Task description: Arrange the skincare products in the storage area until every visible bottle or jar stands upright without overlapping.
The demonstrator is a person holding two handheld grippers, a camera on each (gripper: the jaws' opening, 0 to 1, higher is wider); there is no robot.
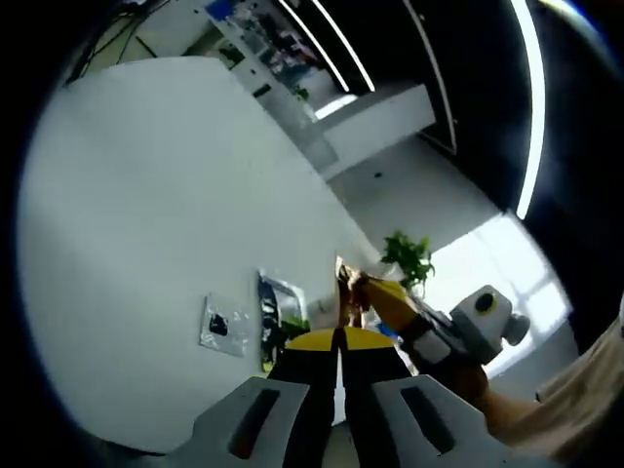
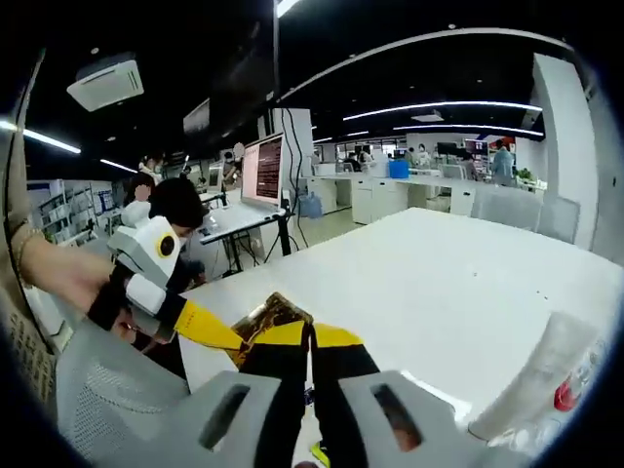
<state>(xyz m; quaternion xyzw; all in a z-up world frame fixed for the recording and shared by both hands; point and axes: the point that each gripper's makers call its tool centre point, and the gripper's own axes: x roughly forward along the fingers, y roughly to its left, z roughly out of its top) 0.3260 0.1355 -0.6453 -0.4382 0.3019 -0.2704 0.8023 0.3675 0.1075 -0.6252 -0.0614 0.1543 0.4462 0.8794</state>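
In the right gripper view my right gripper has its yellow-tipped jaws pressed together on the edge of a flat brown and gold packet. The left gripper's yellow finger comes in from the left and reaches that packet's near corner. A white tube with a red mark lies on the white table at the lower right. In the left gripper view my left gripper is shut with nothing visible between its jaws. The right gripper holds the brownish packet just beyond them. Two sachets, one silver and one dark, lie flat on the table.
The white table stretches wide and bare beyond the sachets. A potted plant stands past its edge. A person's hand and sleeve hold the left gripper. Desks, a monitor and people fill the office behind.
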